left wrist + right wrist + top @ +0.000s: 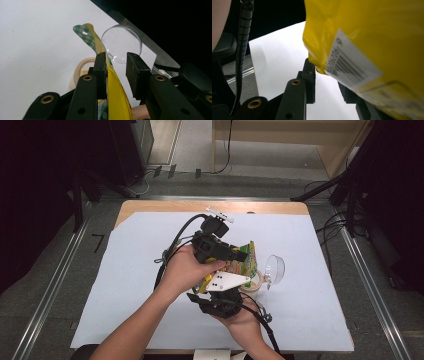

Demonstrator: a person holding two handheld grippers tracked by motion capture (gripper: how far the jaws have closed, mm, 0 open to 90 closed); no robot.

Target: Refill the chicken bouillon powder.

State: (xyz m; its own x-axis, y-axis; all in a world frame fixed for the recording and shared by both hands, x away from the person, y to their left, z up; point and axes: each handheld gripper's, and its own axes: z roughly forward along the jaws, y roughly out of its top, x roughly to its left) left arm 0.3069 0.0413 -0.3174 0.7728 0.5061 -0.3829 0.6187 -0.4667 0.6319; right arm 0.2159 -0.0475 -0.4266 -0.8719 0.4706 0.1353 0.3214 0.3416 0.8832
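Left gripper view: pouch (113, 87) (yellow) seemingly unclamped.

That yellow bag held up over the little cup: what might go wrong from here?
1. In the left gripper view the yellow bag lies against one pad with a gap to the other, so it may slip.
2. The bag hangs right over the small cup, so contents could miss it and scatter on the white sheet.
3. The clear lid lies close by and could be knocked.

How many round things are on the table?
2: a clear lid to the right of the yellow bag, and a beige cup under the bag. More may hide beneath the hands.
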